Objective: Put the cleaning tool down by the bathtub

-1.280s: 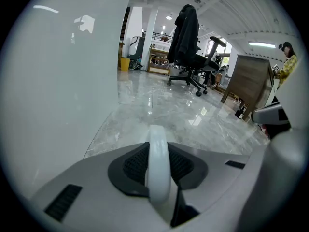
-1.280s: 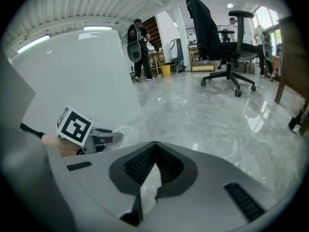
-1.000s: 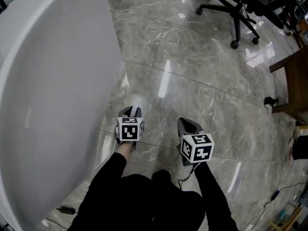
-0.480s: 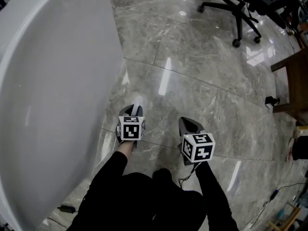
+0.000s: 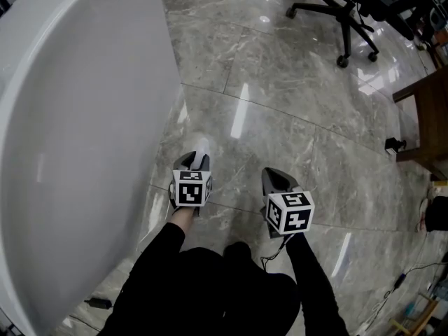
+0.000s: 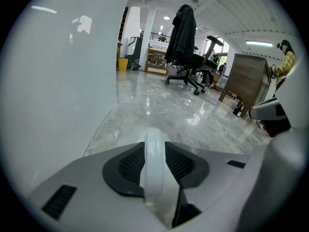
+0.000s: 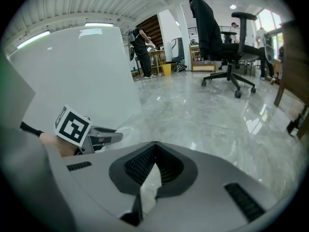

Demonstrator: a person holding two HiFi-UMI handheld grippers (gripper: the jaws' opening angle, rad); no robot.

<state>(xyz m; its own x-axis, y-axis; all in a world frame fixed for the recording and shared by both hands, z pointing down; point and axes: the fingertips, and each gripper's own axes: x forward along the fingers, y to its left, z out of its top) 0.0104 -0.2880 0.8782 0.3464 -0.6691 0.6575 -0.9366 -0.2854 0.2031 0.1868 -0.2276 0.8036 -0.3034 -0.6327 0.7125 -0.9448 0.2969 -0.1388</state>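
The white bathtub [image 5: 77, 131] fills the left of the head view, and its wall rises just left of my left gripper [image 5: 194, 161]. A white cleaning tool [image 5: 202, 148] pokes out ahead of that gripper, low over the grey marble floor [image 5: 280, 117]. In the left gripper view its white handle [image 6: 153, 168] runs between the two dark pads, which still touch it while the jaws are opening. My right gripper [image 5: 274, 177] hangs beside it to the right, apart from the tub. Its jaws meet at the tips with nothing in them [image 7: 155, 146].
A black office chair [image 5: 343, 19] stands on its wheels at the far right. A brown wooden cabinet [image 5: 427, 117] is at the right edge, with a small black object [image 5: 392, 145] beside it. Cables [image 5: 402, 282] trail at the lower right.
Both grippers have drifted a touch lower in the head view. The white tool's tip shows slightly further ahead of the left gripper.
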